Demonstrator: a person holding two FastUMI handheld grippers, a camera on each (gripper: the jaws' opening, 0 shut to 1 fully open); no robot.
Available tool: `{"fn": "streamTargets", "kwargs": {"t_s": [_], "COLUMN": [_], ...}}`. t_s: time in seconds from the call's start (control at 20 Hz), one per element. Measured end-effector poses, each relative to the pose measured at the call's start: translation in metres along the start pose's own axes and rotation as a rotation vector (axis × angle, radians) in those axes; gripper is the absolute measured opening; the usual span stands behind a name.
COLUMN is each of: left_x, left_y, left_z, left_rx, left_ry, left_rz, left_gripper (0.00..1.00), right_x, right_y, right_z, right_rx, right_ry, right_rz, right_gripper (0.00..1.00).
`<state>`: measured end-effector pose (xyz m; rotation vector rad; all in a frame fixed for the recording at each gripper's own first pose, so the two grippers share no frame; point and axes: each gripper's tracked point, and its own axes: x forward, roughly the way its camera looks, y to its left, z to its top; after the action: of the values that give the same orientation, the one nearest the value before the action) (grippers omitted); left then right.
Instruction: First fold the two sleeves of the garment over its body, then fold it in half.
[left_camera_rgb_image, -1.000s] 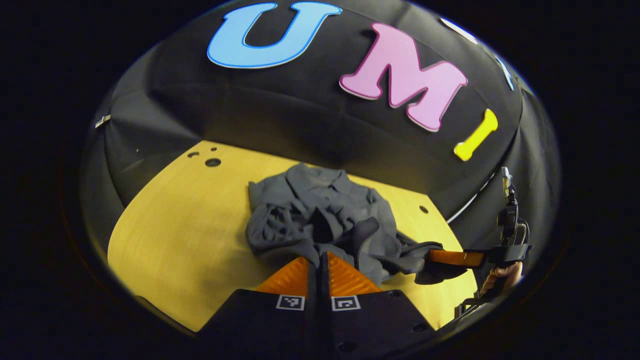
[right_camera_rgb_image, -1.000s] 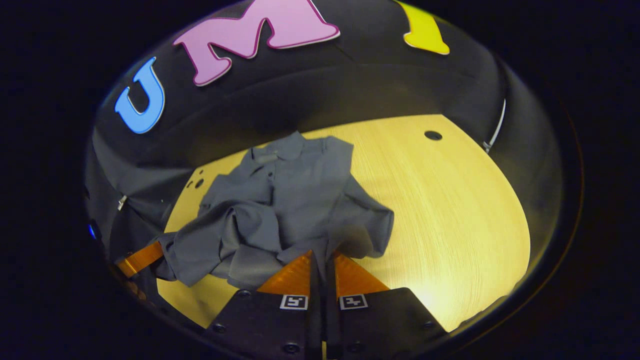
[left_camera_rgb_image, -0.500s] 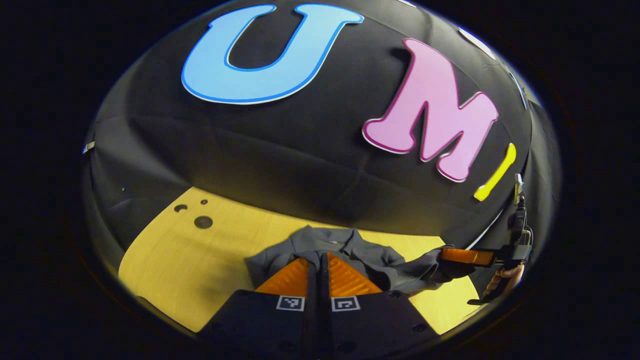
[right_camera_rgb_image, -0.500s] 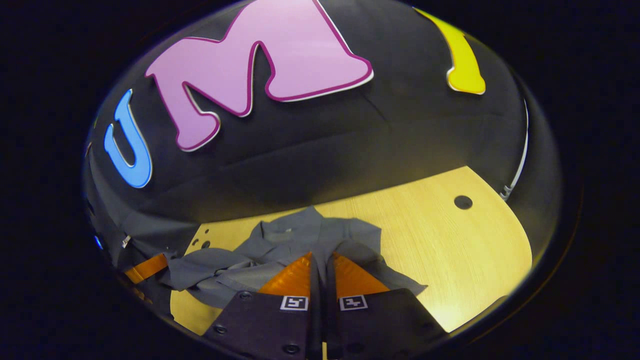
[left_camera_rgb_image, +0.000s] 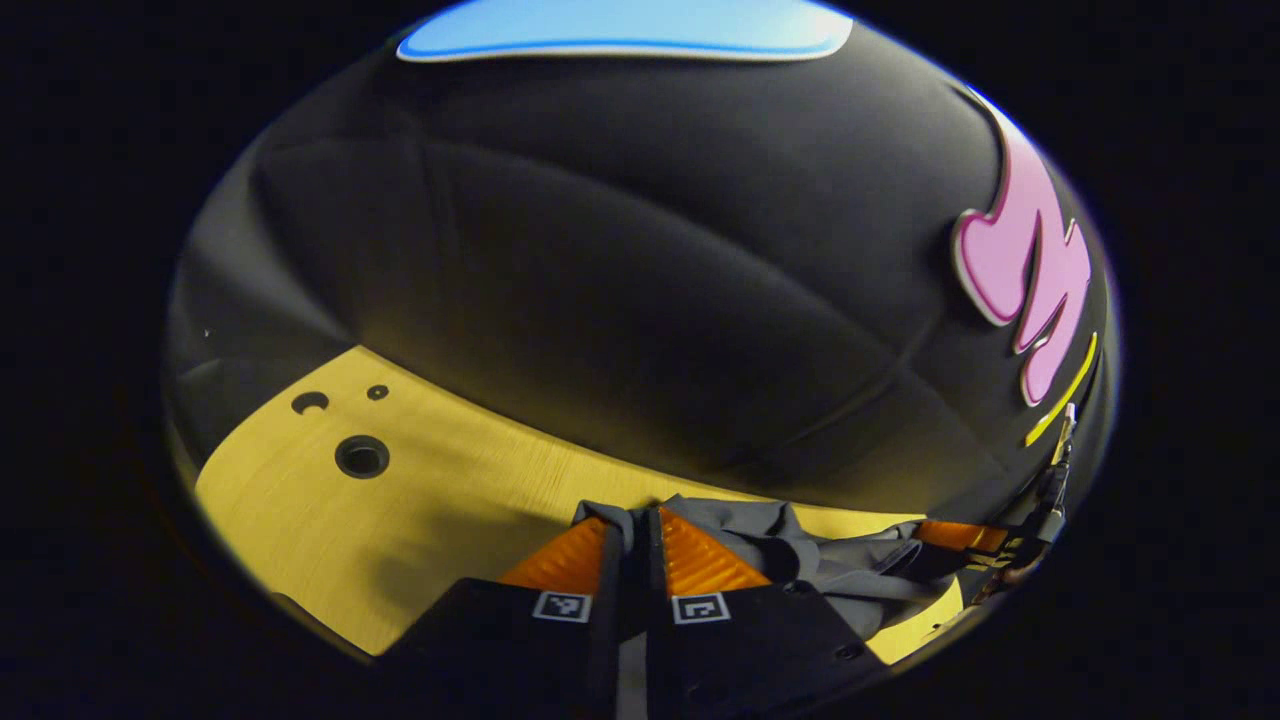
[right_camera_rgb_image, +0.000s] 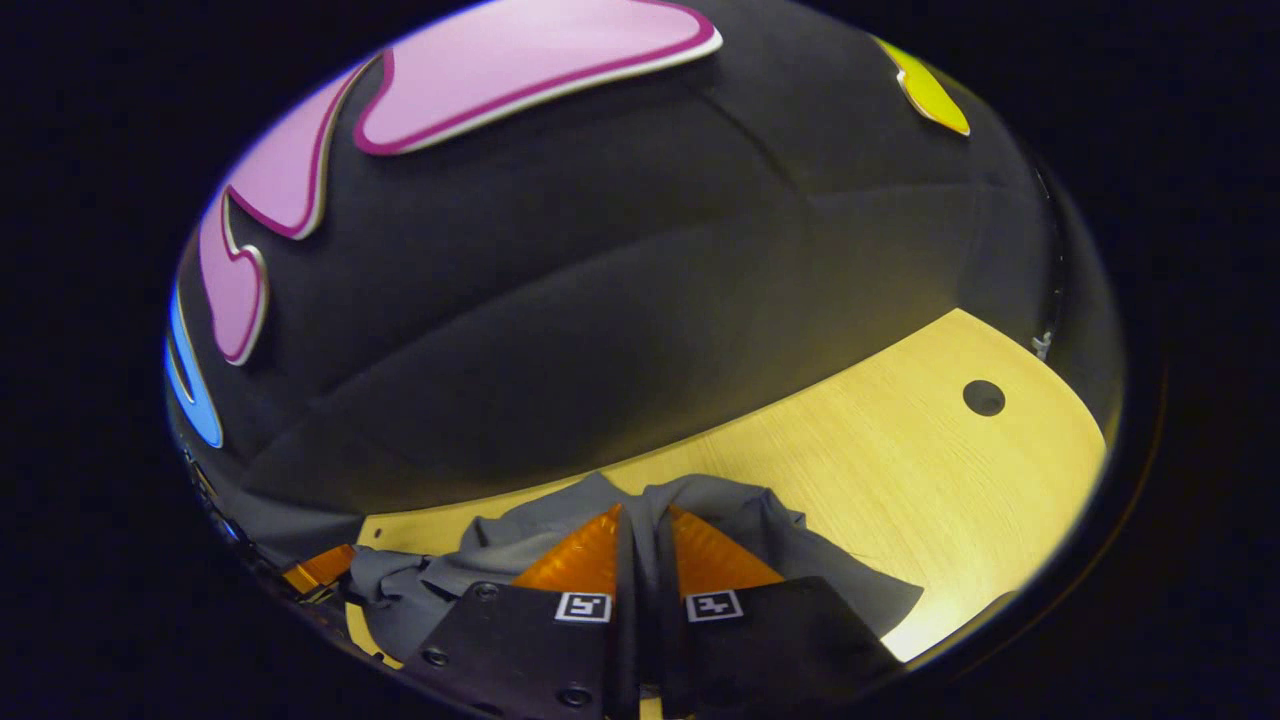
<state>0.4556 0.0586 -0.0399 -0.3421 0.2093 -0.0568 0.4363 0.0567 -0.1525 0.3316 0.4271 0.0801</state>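
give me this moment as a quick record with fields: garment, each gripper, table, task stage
garment: grey shirt, bunched, lying on the table between the two grippers
left gripper: fingers closed on a pinch of the shirt's edge
right gripper: fingers closed on shirt fabric; seen also at the far right of the left gripper view
table: yellow wooden top with round holes
wall: black cloth close behind the table
task stage: shirt held at two points, carried toward the back edge; whether the sleeves are folded cannot be told
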Motion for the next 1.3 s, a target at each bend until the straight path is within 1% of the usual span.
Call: {"fn": "streamTargets", "kwargs": {"t_s": [0.05, 0.15, 0.2, 0.25, 0.3, 0.35, 0.4, 0.6, 0.65, 0.7, 0.75, 0.8, 0.85, 0.9, 1.0, 1.05, 1.15, 1.2, 1.3], "left_x": [0.004, 0.003, -0.001, -0.009, -0.017, -0.023, -0.035, -0.097, -0.114, -0.132, -0.148, -0.167, -0.187, -0.206, -0.242, -0.256, -0.285, -0.300, -0.327], "left_y": [0.005, 0.009, 0.007, 0.004, 0.002, -0.001, -0.008, -0.040, -0.048, -0.058, -0.063, -0.067, -0.073, -0.077, -0.082, -0.080, -0.084, -0.088, -0.099], "left_z": [-0.009, -0.012, -0.009, -0.001, 0.012, 0.022, 0.032, 0.062, 0.066, 0.067, 0.065, 0.065, 0.064, 0.062, 0.044, 0.033, 0.010, 0.000, -0.025], "left_rx": [0.018, 0.043, 0.059, 0.082, 0.106, 0.128, 0.145, 0.195, 0.201, 0.200, 0.198, 0.198, 0.203, 0.215, 0.257, 0.277, 0.301, 0.312, 0.375], "left_ry": [0.021, 0.041, 0.036, 0.018, -0.007, -0.030, -0.052, -0.116, -0.137, -0.149, -0.158, -0.174, -0.190, -0.208, -0.216, -0.212, -0.194, -0.182, -0.154], "left_rz": [0.018, 0.041, 0.041, 0.043, 0.055, 0.058, 0.058, 0.049, 0.033, 0.016, 0.015, 0.016, 0.010, 0.004, 0.001, 0.018, 0.028, 0.023, -0.031], "left_gripper": [0.12, 0.47, 0.53, 0.68, 0.81, 0.95, 0.96, 0.96, 0.96, 0.96, 0.96, 0.92, 0.92, 0.96, 0.96, 0.96, 0.96, 0.96, 0.96], "right_x": [0.004, 0.001, -0.004, -0.009, -0.014, -0.019, -0.030, -0.084, -0.100, -0.116, -0.133, -0.150, -0.168, -0.187, -0.224, -0.243, -0.277, -0.293, -0.324], "right_y": [-0.007, -0.013, -0.015, -0.014, -0.018, -0.018, -0.016, -0.007, -0.004, 0.002, 0.006, 0.011, 0.016, 0.021, 0.039, 0.044, 0.052, 0.056, 0.059], "right_z": [0.001, 0.000, -0.001, 0.001, 0.005, 0.006, 0.009, 0.029, 0.035, 0.041, 0.046, 0.051, 0.056, 0.059, 0.062, 0.061, 0.051, 0.044, 0.031], "right_rx": [-0.025, -0.050, -0.060, -0.073, -0.096, -0.119, -0.140, -0.197, -0.207, -0.223, -0.243, -0.265, -0.283, -0.294, -0.299, -0.312, -0.354, -0.371, -0.403], "right_ry": [-0.011, -0.013, -0.012, -0.014, -0.018, -0.025, -0.035, -0.113, -0.141, -0.172, -0.198, -0.224, -0.248, -0.272, -0.319, -0.332, -0.345, -0.349, -0.379], "right_rz": [-0.020, -0.031, -0.034, -0.029, -0.037, -0.035, -0.036, -0.036, -0.034, -0.023, -0.016, -0.011, -0.007, -0.003, 0.040, 0.053, 0.059, 0.063, 0.074], "right_gripper": [0.31, 0.68, 0.72, 0.74, 0.73, 0.98, 0.99, 0.99, 0.99, 0.99, 0.98, 0.98, 0.99, 0.98, 0.98, 0.98, 0.98, 0.98, 0.98]}}
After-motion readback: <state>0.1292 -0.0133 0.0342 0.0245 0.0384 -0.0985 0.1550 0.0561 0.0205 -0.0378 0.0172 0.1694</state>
